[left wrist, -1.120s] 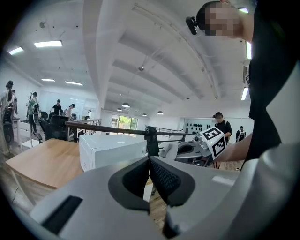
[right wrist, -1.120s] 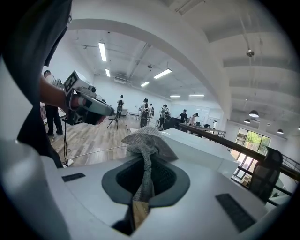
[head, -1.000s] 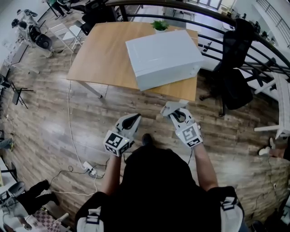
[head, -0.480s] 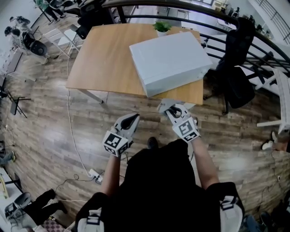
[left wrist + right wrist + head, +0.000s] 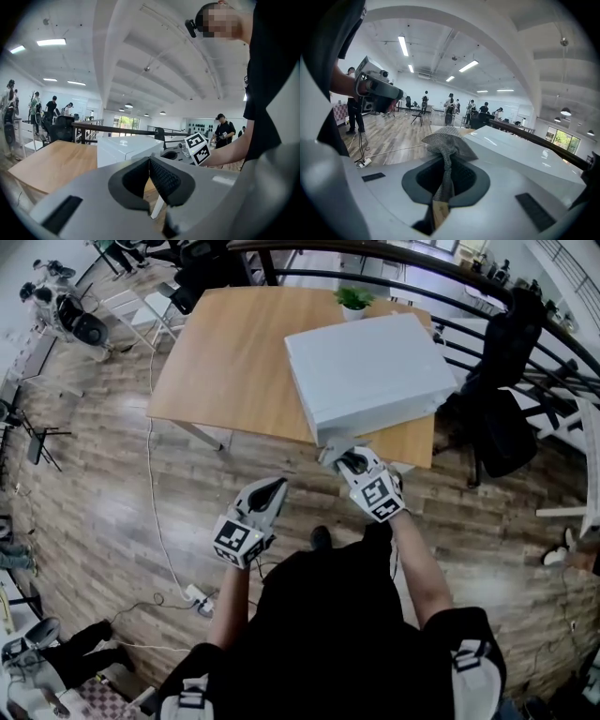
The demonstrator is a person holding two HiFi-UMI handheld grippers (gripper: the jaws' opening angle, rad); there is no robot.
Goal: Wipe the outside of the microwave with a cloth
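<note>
At the microwave (image 5: 375, 371), the right gripper (image 5: 339, 458) has brought the cloth (image 5: 445, 138).

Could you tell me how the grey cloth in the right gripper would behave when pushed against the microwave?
Probably floppy: the cloth bunches and folds where the right gripper pinches it. Its mesh weave looks light, so it should likely mould to the microwave rather than skid stiffly.

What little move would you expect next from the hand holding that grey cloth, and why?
Probably ease the right gripper forward until the cloth presses on the microwave's near side. That gripper is shut on the cloth, which sits by the microwave's near corner, though contact cannot be told. The left gripper hangs back, shut on nothing.
</note>
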